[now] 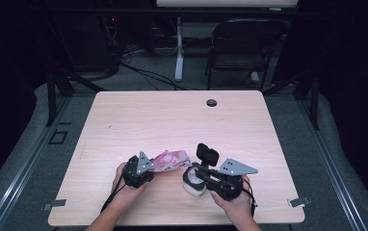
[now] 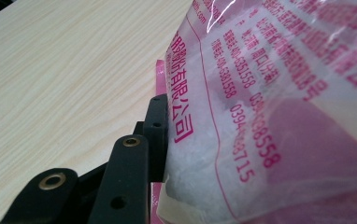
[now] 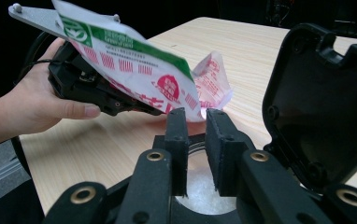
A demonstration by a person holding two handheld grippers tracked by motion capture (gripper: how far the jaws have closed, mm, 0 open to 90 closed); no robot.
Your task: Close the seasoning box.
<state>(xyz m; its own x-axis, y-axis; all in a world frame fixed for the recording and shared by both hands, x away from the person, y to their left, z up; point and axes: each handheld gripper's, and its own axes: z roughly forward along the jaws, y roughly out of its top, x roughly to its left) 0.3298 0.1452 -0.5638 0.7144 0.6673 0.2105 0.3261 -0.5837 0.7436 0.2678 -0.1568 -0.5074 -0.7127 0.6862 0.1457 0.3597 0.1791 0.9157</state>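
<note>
One crinkly plastic bag [image 1: 171,160] with pink and green print, part-filled with white grainy crystals, is held tilted above the bench [image 1: 182,120], just left of a round white jar [image 1: 193,183]. Left gripper [image 2: 160,140] fingers pinch the bag's edge, film pressed against the black pads. Jar holds white granules; its glossy black hinged lid [image 3: 321,102] stands open. Right gripper [image 3: 196,140] fingers are close together with a narrow gap, clamped over the jar's rim. Pale wood-grain bench, rounded corners, small round hole [image 1: 212,102] near the far edge.
</note>
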